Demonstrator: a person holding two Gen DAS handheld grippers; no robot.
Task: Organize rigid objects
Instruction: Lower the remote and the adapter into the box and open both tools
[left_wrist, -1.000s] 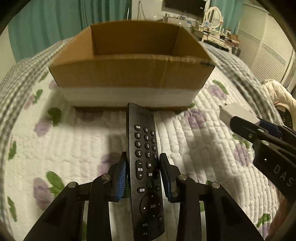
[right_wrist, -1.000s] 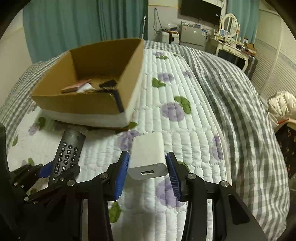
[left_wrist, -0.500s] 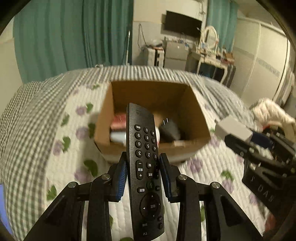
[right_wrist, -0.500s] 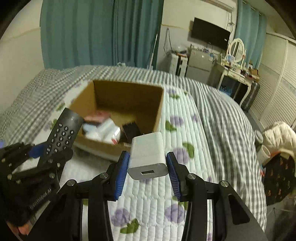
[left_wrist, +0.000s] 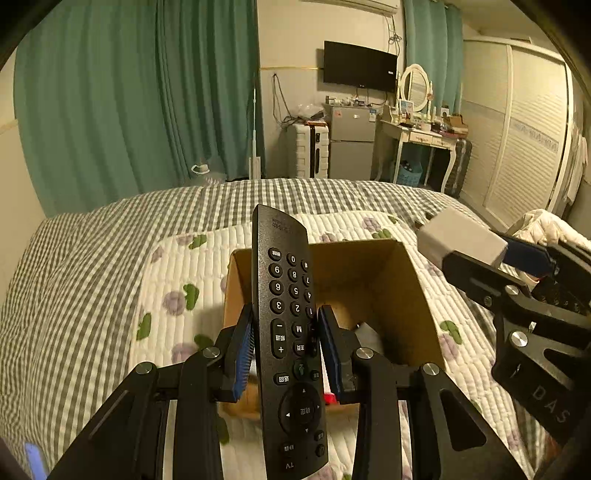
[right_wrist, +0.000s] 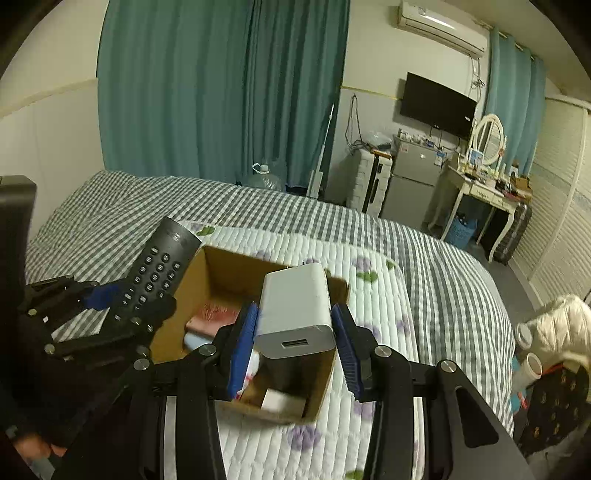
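Both loads hang over the box (right_wrist: 236, 273), neither dropped yet! The left gripper (left_wrist: 286, 343) is clamped on the remote (left_wrist: 288, 332), the right gripper (right_wrist: 295, 339) squeezes the charger (right_wrist: 295, 310). Inside the box already: a pink item (right_wrist: 216, 314), something white, something dark. Two releases left, it seems.

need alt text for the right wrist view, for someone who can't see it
The right gripper holds a white charger above an open cardboard box on a quilted bed. At left, the left gripper holds a black remote near the box. Teal curtains hang behind.
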